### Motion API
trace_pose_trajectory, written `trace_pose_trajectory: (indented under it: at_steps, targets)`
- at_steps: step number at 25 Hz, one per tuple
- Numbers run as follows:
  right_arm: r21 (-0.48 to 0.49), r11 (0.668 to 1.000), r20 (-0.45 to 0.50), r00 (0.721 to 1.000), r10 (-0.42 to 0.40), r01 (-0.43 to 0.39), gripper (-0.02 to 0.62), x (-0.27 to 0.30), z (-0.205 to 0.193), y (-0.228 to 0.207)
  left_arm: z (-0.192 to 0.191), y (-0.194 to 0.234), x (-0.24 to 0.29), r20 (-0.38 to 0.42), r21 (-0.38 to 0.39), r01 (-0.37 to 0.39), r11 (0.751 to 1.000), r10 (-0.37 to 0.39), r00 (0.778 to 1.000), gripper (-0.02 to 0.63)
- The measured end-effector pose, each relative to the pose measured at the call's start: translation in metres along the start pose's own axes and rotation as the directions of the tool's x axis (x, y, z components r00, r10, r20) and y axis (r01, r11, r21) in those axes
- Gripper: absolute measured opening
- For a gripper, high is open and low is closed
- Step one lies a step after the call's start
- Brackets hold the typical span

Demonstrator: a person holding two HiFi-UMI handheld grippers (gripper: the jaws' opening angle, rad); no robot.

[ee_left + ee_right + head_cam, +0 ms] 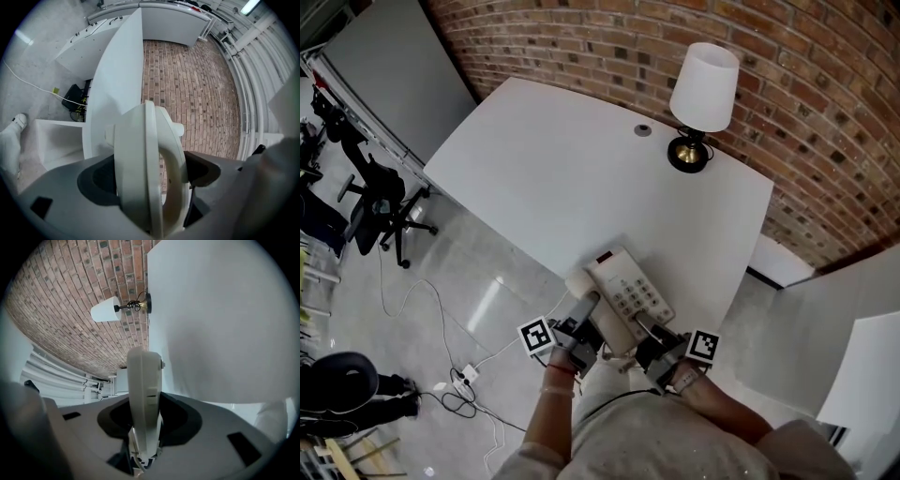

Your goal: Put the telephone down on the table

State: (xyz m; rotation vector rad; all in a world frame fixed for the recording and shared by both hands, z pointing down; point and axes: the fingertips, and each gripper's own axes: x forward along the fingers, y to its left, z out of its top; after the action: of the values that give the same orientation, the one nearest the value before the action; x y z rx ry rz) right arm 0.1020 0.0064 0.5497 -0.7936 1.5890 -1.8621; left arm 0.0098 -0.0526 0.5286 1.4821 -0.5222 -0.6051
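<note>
Two grips: left hand-held gripper [586, 315] and right hand-held gripper [650, 336] each clamp the telephone [623, 291] at its near end.
Axis: lengthwise, pointing away from both.
Counter [572, 159]: ahead and below; telephone looks to sit over its near edge.

- Looks like an office.
- Big white table [572, 159] by a brick wall [825, 103].
- Black rolling chair [382, 202] on a gray floor [478, 281].
- Lamp [703, 89] on the table.
</note>
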Motion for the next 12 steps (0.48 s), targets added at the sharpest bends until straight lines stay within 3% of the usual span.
trace_pose_trajectory:
  at_steps: [12]
  targets:
    - [-0.016, 1.000, 0.062, 0.998, -0.005, 0.006, 0.141, 0.073, 0.047, 0.010, 0.071, 0.005, 0.053, -0.100, -0.025, -0.028, 0.999, 0.025, 0.995, 0.423]
